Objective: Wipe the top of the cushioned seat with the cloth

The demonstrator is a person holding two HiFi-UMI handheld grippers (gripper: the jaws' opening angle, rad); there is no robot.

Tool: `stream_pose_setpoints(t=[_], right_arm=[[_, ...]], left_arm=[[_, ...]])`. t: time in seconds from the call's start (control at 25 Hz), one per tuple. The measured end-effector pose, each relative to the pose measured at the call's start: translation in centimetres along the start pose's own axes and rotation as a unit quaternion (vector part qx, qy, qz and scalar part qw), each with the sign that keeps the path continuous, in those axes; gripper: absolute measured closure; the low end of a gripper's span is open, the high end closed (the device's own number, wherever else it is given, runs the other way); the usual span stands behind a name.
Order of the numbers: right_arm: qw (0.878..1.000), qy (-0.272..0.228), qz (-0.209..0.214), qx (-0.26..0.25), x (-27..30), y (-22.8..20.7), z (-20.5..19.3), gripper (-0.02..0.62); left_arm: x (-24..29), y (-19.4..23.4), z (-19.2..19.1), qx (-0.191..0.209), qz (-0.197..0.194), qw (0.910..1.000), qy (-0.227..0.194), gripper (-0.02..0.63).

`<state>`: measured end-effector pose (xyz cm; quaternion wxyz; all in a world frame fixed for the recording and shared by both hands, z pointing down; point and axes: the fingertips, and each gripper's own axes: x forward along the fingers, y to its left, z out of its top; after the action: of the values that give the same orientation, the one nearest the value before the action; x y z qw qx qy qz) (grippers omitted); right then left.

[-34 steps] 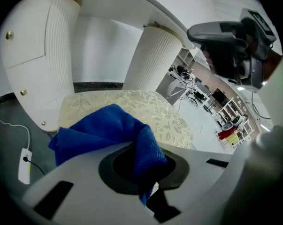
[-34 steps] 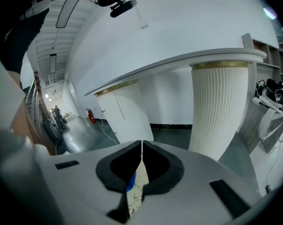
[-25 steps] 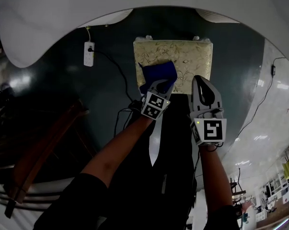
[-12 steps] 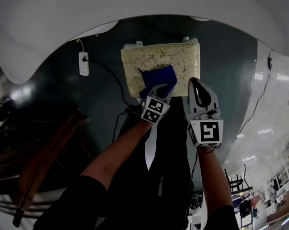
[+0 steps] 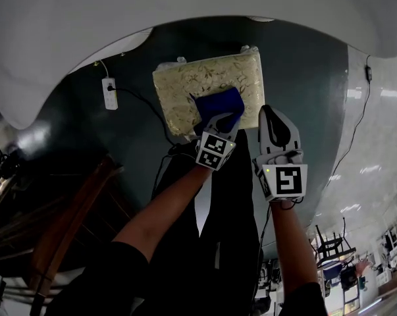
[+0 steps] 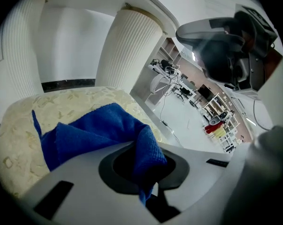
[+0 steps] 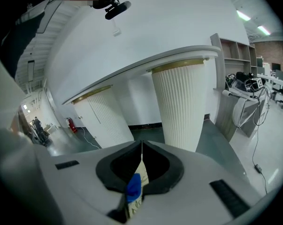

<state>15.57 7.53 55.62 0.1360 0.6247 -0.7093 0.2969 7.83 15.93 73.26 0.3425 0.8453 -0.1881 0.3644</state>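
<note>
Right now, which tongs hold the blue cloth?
The left tongs, shut on the blue cloth on the cushioned seat; the right tongs grip nothing.

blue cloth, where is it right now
In the head view the blue cloth lies on the cushioned seat, at its near edge right of centre, pinched in the left gripper; the right gripper is just to its right.

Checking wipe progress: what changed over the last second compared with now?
The left gripper, jaws shut on the blue cloth, has dragged it along the near edge of the cushioned seat, from the left part of the top toward the right. The head view itself also shifted. Unchanged: the grip on the cloth, and the right gripper, jaws together and empty, by the seat's near right corner.
</note>
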Motion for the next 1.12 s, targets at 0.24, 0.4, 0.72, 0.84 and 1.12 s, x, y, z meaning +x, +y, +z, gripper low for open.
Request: stream_pose_setpoints(t=[0.24, 0.4, 0.72, 0.84, 1.12], right_arm=[[1.0, -0.004, -0.013, 0.006, -0.9, -1.1, 0.5, 0.557], [0.999, -0.008, -0.028, 0.02, -1.3, -2.4, 0.3, 0.557], [0.999, -0.005, -0.044, 0.025, -1.9, -3.8, -0.1, 0.557], [0.999, -0.005, -0.047, 0.019, -2.0, -3.8, -0.3, 0.557], [0.998, -0.013, -0.059, 0.014, -3.6, -2.3, 0.7, 0.557]], left_arm=[[1.0, -2.0, 1.1, 0.003, -0.019, 0.9998, 0.003, 0.566], [2.1, -3.2, 1.5, -0.005, -0.034, 0.9994, 0.003, 0.566], [4.4, -6.2, 2.0, 0.009, -0.063, 0.9975, 0.029, 0.566], [5.4, -6.9, 2.0, 0.001, -0.071, 0.9964, 0.045, 0.566], [3.2, -7.3, 2.4, -0.042, -0.124, 0.9908, 0.035, 0.565]])
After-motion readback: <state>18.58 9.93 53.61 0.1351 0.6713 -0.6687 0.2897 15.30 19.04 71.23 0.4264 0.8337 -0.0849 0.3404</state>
